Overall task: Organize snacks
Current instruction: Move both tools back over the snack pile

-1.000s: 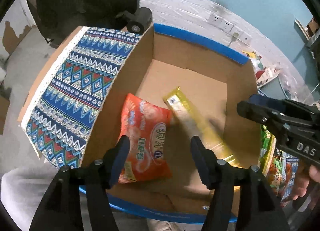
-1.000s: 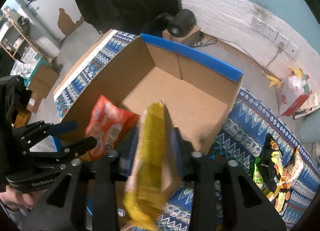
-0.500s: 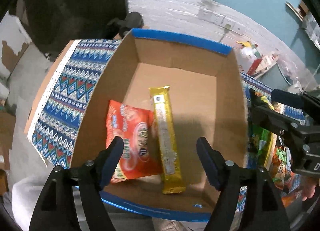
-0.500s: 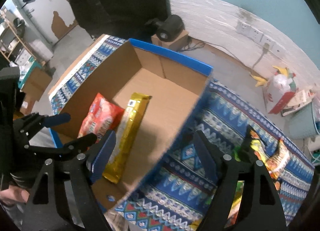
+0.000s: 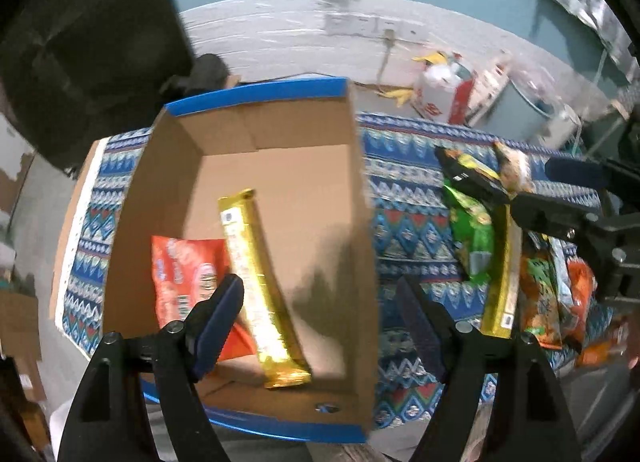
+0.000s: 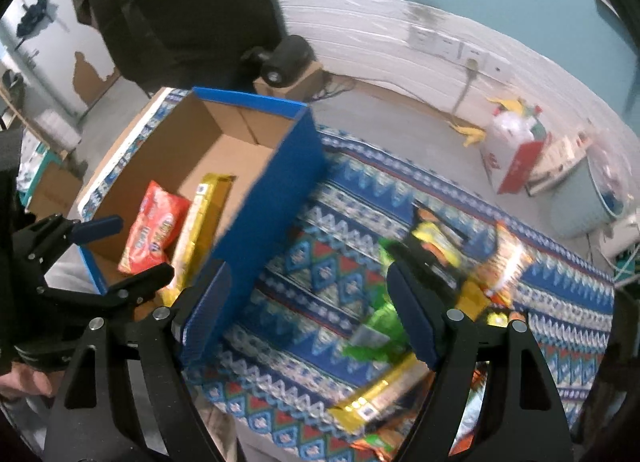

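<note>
A blue-rimmed cardboard box (image 5: pixel 276 169) (image 6: pixel 256 213) stands on the patterned cloth. Inside lie a red snack bag (image 5: pixel 184 274) (image 6: pixel 154 223) and a long gold packet (image 5: pixel 256 286) (image 6: pixel 200 221), side by side. My left gripper (image 5: pixel 320 314) hovers over the box's right wall, its jaws opening with nothing between them. My right gripper (image 6: pixel 308 310) is open and empty above the cloth, right of the box. A pile of loose snacks sits on the cloth to the right: a green bag (image 5: pixel 472 238) (image 6: pixel 376 326), a second gold packet (image 5: pixel 500 278) (image 6: pixel 384 386), a black-and-yellow bag (image 5: pixel 468 173) (image 6: pixel 436 238).
The blue patterned cloth (image 5: pixel 404 205) (image 6: pixel 320 262) covers the table between box and pile. Orange bags (image 5: pixel 540 302) lie at the pile's far side. Behind the table are a white wall with sockets (image 6: pixel 452 45) and a red-and-white carton (image 6: pixel 516 149) on the floor.
The right gripper let go of the gold packet, which dropped into the box beside the red bag. Both grippers widened and swung right, away from the box toward the snack pile.
</note>
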`<action>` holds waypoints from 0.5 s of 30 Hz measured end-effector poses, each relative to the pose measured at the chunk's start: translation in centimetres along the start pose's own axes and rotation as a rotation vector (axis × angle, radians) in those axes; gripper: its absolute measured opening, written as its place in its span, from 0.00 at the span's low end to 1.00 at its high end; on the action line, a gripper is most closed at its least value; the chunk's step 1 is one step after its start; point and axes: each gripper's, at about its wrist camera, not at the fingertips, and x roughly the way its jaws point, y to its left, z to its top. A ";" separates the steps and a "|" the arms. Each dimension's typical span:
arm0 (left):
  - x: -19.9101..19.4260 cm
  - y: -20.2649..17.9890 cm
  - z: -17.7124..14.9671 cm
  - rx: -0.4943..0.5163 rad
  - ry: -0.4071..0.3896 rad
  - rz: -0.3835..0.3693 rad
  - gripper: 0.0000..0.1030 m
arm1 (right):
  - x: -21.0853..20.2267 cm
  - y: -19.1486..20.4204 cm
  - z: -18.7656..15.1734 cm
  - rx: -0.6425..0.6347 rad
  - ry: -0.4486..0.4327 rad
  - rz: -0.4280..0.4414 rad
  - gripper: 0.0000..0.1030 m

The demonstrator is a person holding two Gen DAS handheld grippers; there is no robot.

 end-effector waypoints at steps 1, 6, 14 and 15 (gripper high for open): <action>0.0 -0.6 0.0 0.009 0.001 -0.001 0.78 | -0.2 -0.6 -0.4 0.007 0.002 -0.006 0.77; 0.2 -3.9 -0.1 0.075 0.017 -0.025 0.78 | -1.5 -4.2 -2.4 0.073 0.004 -0.037 0.77; 0.5 -9.7 -1.1 0.201 0.049 -0.076 0.78 | -2.6 -9.3 -6.8 0.170 0.039 -0.094 0.77; 0.5 -10.2 -1.2 0.214 0.052 -0.080 0.78 | -2.7 -9.9 -7.4 0.181 0.046 -0.100 0.77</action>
